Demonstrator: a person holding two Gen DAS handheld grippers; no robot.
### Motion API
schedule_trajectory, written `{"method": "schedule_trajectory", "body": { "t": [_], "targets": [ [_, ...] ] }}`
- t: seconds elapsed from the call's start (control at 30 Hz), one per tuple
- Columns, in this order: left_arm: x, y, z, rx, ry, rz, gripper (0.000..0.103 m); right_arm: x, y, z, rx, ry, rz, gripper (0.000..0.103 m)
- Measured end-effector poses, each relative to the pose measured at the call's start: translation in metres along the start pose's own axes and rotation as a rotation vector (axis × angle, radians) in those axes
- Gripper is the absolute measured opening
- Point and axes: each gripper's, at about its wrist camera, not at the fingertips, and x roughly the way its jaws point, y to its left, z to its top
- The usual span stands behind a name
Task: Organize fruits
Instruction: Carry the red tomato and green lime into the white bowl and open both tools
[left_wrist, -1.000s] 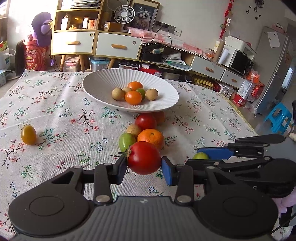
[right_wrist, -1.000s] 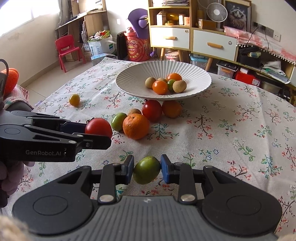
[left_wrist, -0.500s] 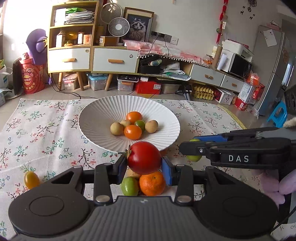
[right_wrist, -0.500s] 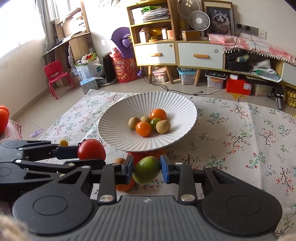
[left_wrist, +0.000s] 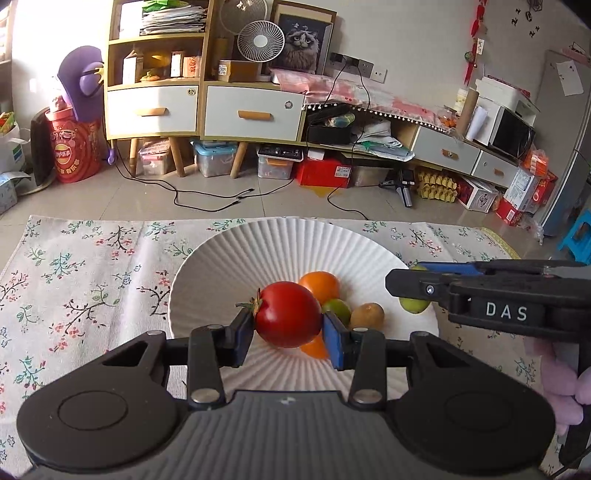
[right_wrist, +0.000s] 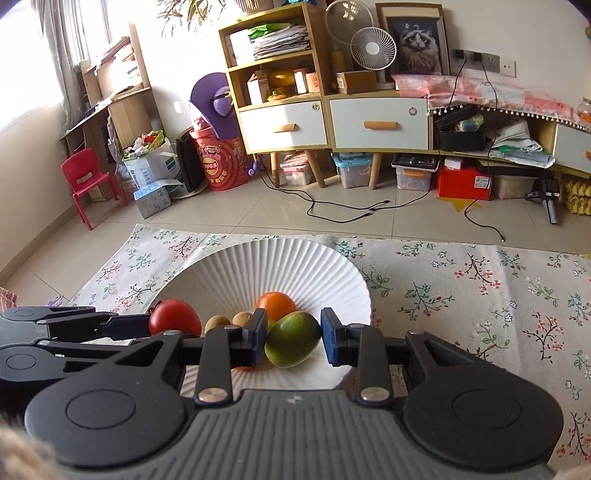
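Now | red tomato (left_wrist: 287, 319) 1 | green fruit (right_wrist: 292, 344) 1 | white bowl (left_wrist: 236, 266) 1

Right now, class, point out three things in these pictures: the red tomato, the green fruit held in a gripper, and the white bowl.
red tomato (left_wrist: 286, 317), left wrist view, middle of its front skin.
green fruit (right_wrist: 291, 343), right wrist view, middle of its visible side.
white bowl (right_wrist: 258, 258), right wrist view, bare ribbed far wall.
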Motion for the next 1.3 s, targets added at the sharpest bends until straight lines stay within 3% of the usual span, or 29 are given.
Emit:
{"method": "schedule_trajectory", "body": {
  "t": [0.27, 0.9, 1.13, 1.3],
  "targets": [
    [0.025, 0.013, 0.013, -0.047, 0.016, 0.028, 0.038, 0.017, -0.005, 0.003, -0.010, -0.010, -0.017, 0.028],
    [0.043, 0.012, 0.013, -0.036, 0.011, -0.036, 0.039, 0.029, -0.012, 0.002, -0.006, -0.009, 0.017, 0.029],
    [0.033, 0.013, 0.016, -0.036, -0.019, -0.023, 0.045, 0.023, -0.013, 0.005, 0.027, -0.025, 0.034, 0.034],
    [0.023, 0.012, 0.013, -0.040, -0.029, -0.007, 0.056, 0.015, -0.013, 0.006, 0.043, -0.035, 0.024, 0.044]
  ]
}}
